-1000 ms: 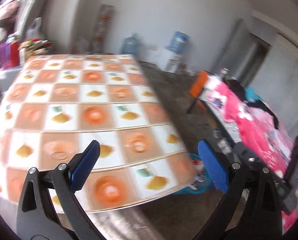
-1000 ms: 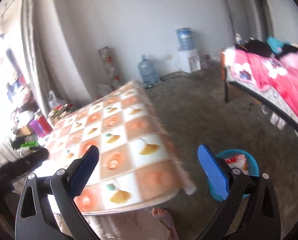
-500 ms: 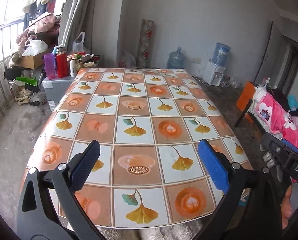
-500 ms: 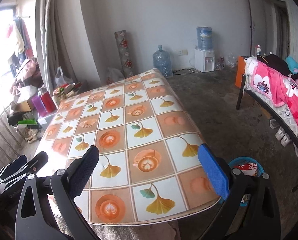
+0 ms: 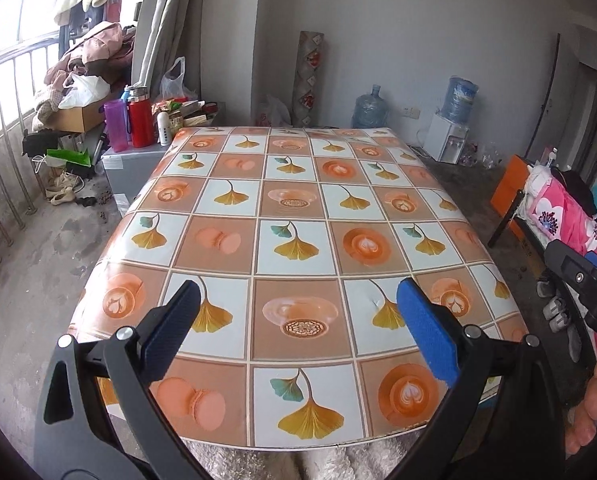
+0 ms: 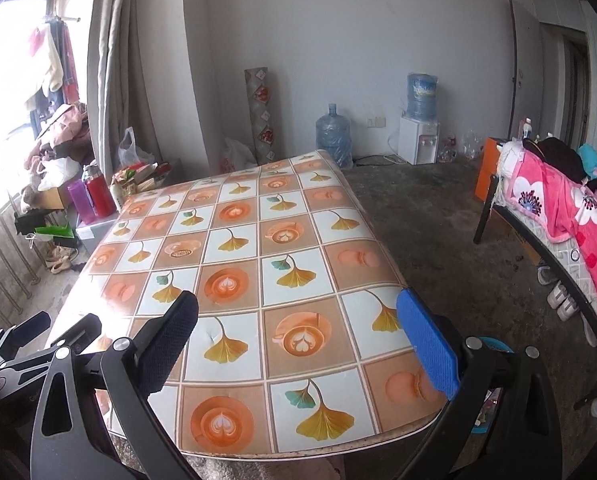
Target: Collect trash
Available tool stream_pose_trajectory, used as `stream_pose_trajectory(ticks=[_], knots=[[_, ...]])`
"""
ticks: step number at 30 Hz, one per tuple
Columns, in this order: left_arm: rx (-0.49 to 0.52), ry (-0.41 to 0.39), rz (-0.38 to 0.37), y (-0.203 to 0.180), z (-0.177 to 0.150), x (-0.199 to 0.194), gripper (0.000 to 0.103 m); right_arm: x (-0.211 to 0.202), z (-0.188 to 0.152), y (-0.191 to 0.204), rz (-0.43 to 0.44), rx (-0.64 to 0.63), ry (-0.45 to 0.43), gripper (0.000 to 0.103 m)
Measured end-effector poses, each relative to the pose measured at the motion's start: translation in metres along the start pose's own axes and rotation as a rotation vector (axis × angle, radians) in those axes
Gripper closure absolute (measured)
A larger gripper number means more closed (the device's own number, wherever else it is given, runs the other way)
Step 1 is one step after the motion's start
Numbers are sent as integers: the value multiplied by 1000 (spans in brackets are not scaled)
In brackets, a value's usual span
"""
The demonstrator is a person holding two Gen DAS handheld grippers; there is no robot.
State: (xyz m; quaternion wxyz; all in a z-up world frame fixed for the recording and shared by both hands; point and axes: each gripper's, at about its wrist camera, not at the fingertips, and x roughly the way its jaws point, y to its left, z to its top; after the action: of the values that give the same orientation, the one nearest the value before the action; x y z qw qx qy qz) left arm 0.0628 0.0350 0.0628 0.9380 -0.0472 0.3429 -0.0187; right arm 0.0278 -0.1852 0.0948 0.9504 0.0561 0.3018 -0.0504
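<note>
My left gripper (image 5: pixel 298 320) is open and empty, held above the near edge of a table (image 5: pixel 298 208) covered with an orange and white leaf-pattern cloth. My right gripper (image 6: pixel 298 328) is also open and empty above the table's (image 6: pixel 258 264) near right corner. No trash lies on the table top. A blue bin (image 6: pixel 492 346) with trash in it shows on the floor behind my right gripper's right finger, mostly hidden. The right gripper shows at the right edge of the left wrist view (image 5: pixel 578 280), and the left gripper at the left edge of the right wrist view (image 6: pixel 30 344).
A low cabinet (image 5: pixel 130 160) with bottles and clutter stands at the table's far left. Water jugs (image 5: pixel 370 112) and a dispenser (image 5: pixel 450 136) stand against the back wall. A bed with pink blankets (image 6: pixel 570 216) is on the right, with shoes (image 6: pixel 558 296) below. A railing (image 5: pixel 2 152) lines the left.
Both grippers swung left and steadied, from the table's right side and the blue bin toward facing the whole table top. Both stayed open and empty.
</note>
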Motion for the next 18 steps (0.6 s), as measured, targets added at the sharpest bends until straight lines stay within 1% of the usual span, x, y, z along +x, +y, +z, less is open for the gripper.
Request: stream_pose_trajectory(ticks=[7, 12, 18], knots=[[-41, 31, 30, -4, -9, -7, 9, -11, -5, -1, -15, -62, -29, 6], [-84, 55, 56, -6, -19, -15, 9, -21, -12, -3, 18, -123, -33, 6], [-92, 80, 95, -12, -32, -25, 9, -33, -24, -10, 34, -148, -39, 6]])
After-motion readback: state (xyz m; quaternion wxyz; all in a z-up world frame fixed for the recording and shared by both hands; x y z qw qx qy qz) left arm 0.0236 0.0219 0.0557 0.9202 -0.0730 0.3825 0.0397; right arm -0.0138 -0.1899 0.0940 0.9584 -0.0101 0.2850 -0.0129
